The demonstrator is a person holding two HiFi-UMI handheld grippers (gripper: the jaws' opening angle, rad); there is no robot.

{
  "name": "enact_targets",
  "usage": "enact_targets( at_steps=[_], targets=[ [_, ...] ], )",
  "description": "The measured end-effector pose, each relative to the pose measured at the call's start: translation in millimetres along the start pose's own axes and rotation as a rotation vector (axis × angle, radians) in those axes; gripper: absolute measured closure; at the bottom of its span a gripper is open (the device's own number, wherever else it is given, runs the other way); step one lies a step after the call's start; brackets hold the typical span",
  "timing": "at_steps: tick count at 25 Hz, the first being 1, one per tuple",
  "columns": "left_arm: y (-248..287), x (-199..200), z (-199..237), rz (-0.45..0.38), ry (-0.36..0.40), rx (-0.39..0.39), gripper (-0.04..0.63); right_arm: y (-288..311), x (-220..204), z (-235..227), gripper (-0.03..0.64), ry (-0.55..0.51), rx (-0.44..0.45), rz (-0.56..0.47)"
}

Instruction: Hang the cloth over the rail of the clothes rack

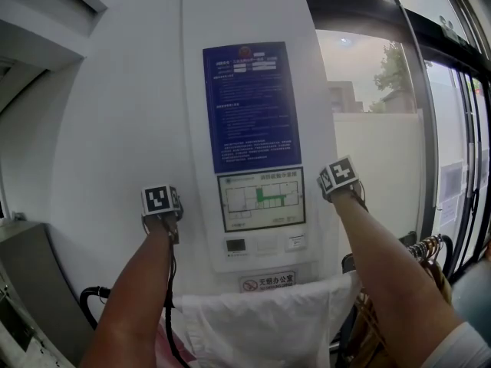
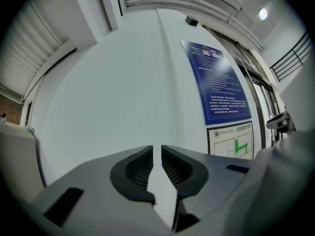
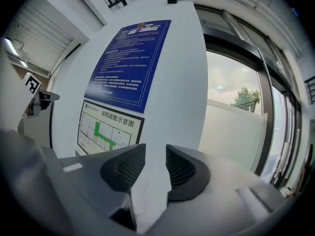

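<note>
Two grippers reach out level toward the white wall (image 1: pixel 115 113), one at each end of the job. On the left, the left gripper (image 2: pixel 156 154) has its fingers a narrow slit apart. A pale strip lies in that slit, which I take for an edge of the cloth (image 1: pixel 265 324), and it does not look pinched. Below and between the two arms the white cloth is spread broad, draped over what must be the rail, which it hides. Only a black bent tube of the clothes rack (image 1: pixel 90 297) shows at its left. On the right, the right gripper (image 3: pixel 155 154) stands with its fingers wide apart, and a woven white fold lies loose between them. To my eye the hanging is all but done: the cloth is over the rail and both grips look let go. What seems left is for the edges to slip free and the grippers to draw back. How evenly the far side hangs I cannot tell.
</note>
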State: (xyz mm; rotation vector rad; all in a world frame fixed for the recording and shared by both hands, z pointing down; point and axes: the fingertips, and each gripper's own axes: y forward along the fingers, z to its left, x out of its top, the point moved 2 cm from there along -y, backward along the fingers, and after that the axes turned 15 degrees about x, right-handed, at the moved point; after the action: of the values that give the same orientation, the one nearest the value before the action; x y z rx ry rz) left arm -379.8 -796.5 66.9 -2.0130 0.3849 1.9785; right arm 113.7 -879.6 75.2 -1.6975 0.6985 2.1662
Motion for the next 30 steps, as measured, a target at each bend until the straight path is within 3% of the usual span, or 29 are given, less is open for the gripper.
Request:
enact_targets(
  at_steps=[7,13,16,23,30],
  targets=[
    [-32.9,32.2,-6.1,-0.063,-0.021,-0.043,0.554,-23.5,34.4,24.7,0.512,-0.075,0.033,-0.087],
    [-97.7,44.7,-18.1,-0.091,-0.02,-0.065,0.588,-57.3,53.0,73.3,0.614,-0.13,0.128,-0.129],
    [-135.7,45.6,-25.7,-0.109,-0.007,-0.087,0.589,-77.1,54.6,105.1,0.615,-0.152,0.198,-0.138],
    [-215.5,25.5,-27.6,-0.111,-0.071,-0.209,0.591,-138.0,32.8,184.0,0.615,-0.2,0.325,-0.165],
    [-296.7,-8.8,-17.4,-0.123,-0.05,-0.342,0.591,-212.6,-2.1,239.9,0.615,-0.182,0.316,-0.207]
  ],
)
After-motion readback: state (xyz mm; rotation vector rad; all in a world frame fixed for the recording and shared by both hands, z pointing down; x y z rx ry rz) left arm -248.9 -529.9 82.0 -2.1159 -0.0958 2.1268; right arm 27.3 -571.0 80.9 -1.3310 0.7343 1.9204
